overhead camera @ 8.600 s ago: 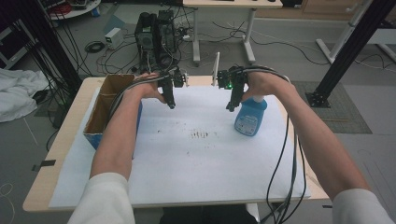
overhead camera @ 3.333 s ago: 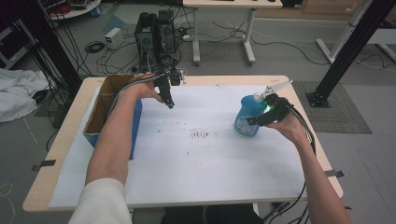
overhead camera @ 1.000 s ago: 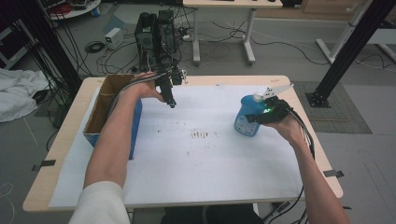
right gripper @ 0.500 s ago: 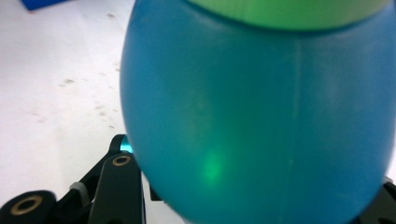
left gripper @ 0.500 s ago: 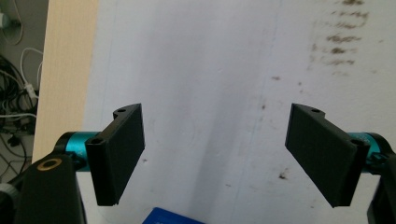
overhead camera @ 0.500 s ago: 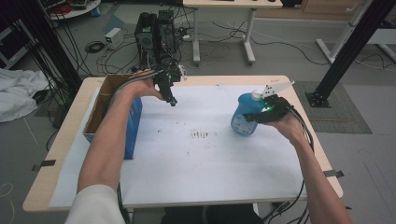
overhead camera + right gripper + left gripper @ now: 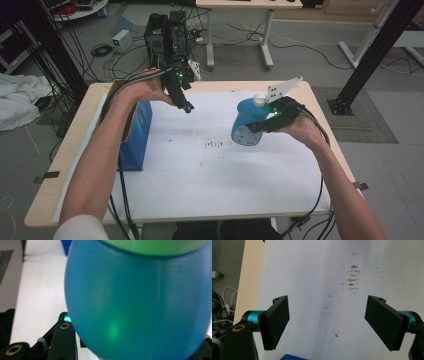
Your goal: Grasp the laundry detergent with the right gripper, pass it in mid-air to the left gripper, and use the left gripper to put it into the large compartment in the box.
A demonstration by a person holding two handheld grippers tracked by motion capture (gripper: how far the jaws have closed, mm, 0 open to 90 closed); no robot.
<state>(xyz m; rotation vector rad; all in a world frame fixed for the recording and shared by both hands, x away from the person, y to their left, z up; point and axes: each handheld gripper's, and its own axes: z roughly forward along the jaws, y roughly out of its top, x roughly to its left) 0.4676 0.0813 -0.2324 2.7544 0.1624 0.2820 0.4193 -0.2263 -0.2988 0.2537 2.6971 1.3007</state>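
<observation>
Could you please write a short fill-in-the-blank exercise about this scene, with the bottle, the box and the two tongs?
1. The right tongs are shut on the ____ bottle.
2. The left tongs are ____, with nothing between their jaws.
3. The blue box stands near the table's ____ edge in the high view.
4. The brown stains lie on the ____ sheet that covers the table.

Missing words: blue; open; left; white

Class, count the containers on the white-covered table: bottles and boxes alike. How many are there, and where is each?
2. A blue bottle sits right of centre, gripped by the right hand-held gripper. A blue box stands at the left edge. Anything inside the box is hidden.
</observation>
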